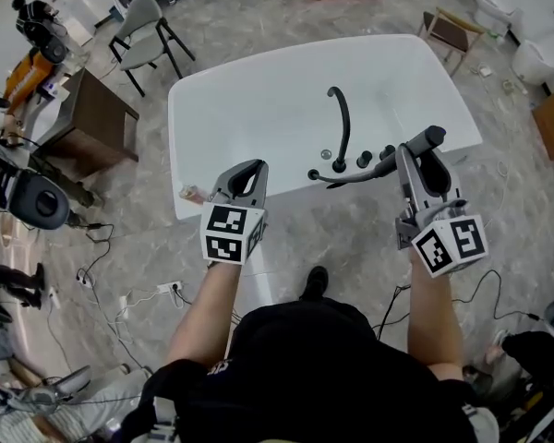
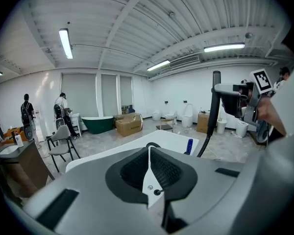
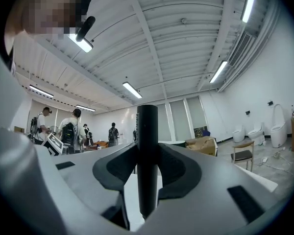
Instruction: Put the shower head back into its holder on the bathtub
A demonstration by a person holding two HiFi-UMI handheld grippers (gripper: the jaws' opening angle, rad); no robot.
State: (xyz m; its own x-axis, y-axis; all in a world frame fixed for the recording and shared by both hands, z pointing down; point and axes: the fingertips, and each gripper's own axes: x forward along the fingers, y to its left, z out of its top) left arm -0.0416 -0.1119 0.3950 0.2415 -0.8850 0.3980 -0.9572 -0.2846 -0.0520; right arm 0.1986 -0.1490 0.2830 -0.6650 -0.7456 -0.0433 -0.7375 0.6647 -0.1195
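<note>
Head view: white bathtub (image 1: pixel 258 100) lies at 12 o'clock from the person, long side across. Black fittings sit in a row on the near rim at approx 12–1 o'clock: an arched faucet (image 1: pixel 340 118) w/ small knobs (image 1: pixel 363 160) beside it. Can't tell which fitting is the holder.

Right gripper (image 1: pixel 417 155) at 1 o'clock, just over the near rim. Its own view shows both jaws clamped on the shower head (image 1: pixel 429 138), a smooth round black handle standing upright between the pads. Grip is wide but firm-looking. The hose (image 1: pixel 355 178) runs from the handle toward 9 o'clock, to a fitting on the rim near the faucet base.

Left gripper (image 1: pixel 249 169) at 11 o'clock, short of the tub edge. Jaws are closed together w/ nothing between, so it's idle.

Task judged in the carry/approach stage; head not yet seated.

Risks from here:
- Round, slick handle may twist or slide in the pads if the hose pulls sideways. That would put it at the wrong angle for the socket.
- Hose may snag on the knobs or faucet as the head swings in.
- Holder is small and dark among dark fittings, so easy to miss; a miss could mean a knock on the rim or a drop into the tub.
- Left can't steady the hose until it opens.
</note>
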